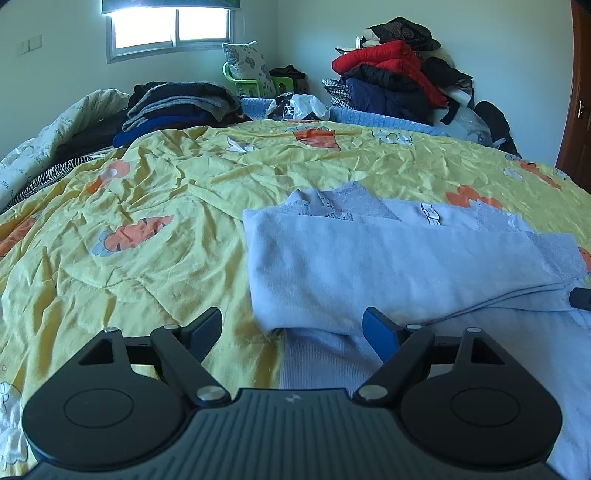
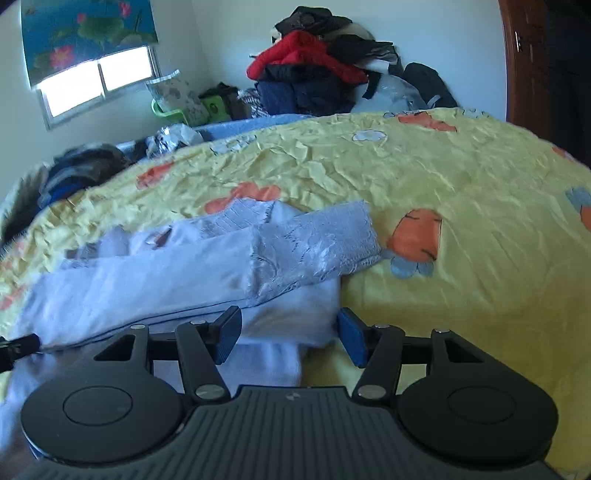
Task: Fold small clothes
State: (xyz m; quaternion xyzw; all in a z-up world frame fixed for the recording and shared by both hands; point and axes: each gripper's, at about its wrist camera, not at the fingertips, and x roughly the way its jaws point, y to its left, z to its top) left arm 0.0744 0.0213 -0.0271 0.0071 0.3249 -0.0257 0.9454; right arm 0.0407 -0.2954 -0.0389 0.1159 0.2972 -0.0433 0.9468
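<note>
Mostly yellow carrot-print quilt [image 1: 155,192], clothes pile [image 1: 399,70] w/ window [image 1: 170,26] behind, maybe bedroom.

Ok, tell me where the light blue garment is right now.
The light blue garment lies partly folded on the yellow carrot-print quilt, right of centre in the left wrist view, just ahead of both open claws.

Bedroom in a home: a bed under a crumpled yellow quilt printed with orange carrots [image 1: 229,192]. Beyond the quilt's far edge stood heaped red and dark jackets [image 1: 399,74]; to their left, folded dark clothes [image 1: 177,105] and a bright sliding window [image 1: 171,29].
</note>
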